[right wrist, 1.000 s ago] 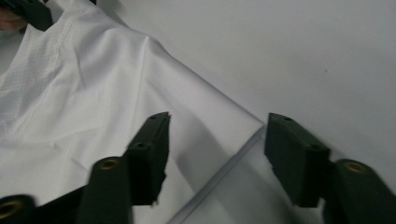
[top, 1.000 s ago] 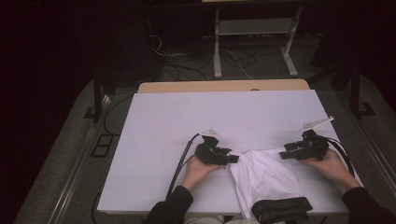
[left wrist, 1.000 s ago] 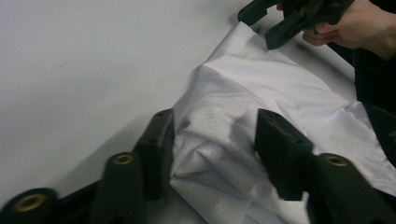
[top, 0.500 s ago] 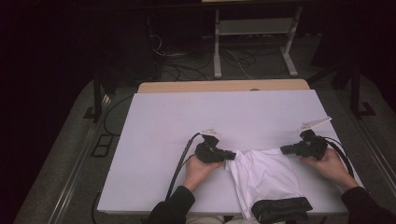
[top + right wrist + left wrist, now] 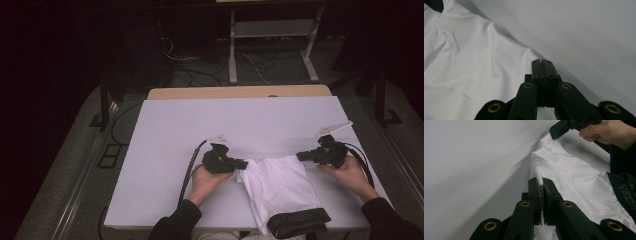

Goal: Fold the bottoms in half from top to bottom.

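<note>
A white garment (image 5: 280, 185) with a black waistband (image 5: 298, 222) lies on the white table (image 5: 240, 120) near its front edge, waistband toward the person. My left gripper (image 5: 244, 163) is shut on the garment's far left corner; in the left gripper view a fold of the white garment (image 5: 579, 177) is pinched between the jaws of my left gripper (image 5: 542, 181). My right gripper (image 5: 300, 156) is at the far right corner, also seen farther off as the right gripper (image 5: 555, 132). In the right gripper view my right gripper (image 5: 541, 62) stands shut where the edge of the white garment (image 5: 474, 62) runs in.
A wooden table edge (image 5: 240, 92) shows behind the white sheet. Beyond it stand a metal stand (image 5: 270, 45) and loose cables (image 5: 190, 62) on the dark floor. Each gripper trails a black cable (image 5: 190, 167) over the table.
Both grippers have come in a little toward the garment's far corners. The left one has lifted slightly with the cloth, and the far edge now runs between the two.
</note>
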`<action>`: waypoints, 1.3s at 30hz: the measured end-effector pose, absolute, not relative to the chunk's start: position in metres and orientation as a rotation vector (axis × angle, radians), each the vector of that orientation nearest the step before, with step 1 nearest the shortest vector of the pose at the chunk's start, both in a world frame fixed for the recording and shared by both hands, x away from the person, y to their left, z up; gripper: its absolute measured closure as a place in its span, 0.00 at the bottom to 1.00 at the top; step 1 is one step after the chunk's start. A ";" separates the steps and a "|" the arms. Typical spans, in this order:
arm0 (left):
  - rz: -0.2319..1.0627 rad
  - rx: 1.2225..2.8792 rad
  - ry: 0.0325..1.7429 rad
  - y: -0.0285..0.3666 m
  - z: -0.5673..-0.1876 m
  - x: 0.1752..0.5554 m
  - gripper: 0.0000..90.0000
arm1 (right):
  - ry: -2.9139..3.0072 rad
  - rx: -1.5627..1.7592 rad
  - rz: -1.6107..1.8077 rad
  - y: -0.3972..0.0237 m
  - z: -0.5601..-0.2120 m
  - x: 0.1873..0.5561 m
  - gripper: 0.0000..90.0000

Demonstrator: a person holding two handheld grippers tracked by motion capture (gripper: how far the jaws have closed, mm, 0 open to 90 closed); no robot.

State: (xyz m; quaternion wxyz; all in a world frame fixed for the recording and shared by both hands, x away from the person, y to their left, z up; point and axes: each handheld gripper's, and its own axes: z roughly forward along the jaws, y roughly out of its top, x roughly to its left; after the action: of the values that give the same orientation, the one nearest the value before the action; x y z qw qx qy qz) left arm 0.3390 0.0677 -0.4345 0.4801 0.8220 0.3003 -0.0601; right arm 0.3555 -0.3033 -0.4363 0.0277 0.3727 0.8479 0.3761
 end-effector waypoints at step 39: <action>-0.005 2.048 0.820 0.116 -0.397 0.410 0.95 | 2.535 1.226 1.210 -0.245 -0.422 0.406 0.98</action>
State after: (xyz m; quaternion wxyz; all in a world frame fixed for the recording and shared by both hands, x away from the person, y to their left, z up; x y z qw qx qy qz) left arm 0.4096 0.1162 -0.3975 0.4508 0.8286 0.3319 -0.0022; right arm 0.4060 -0.2454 -0.4225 0.0386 0.3996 0.8265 0.3945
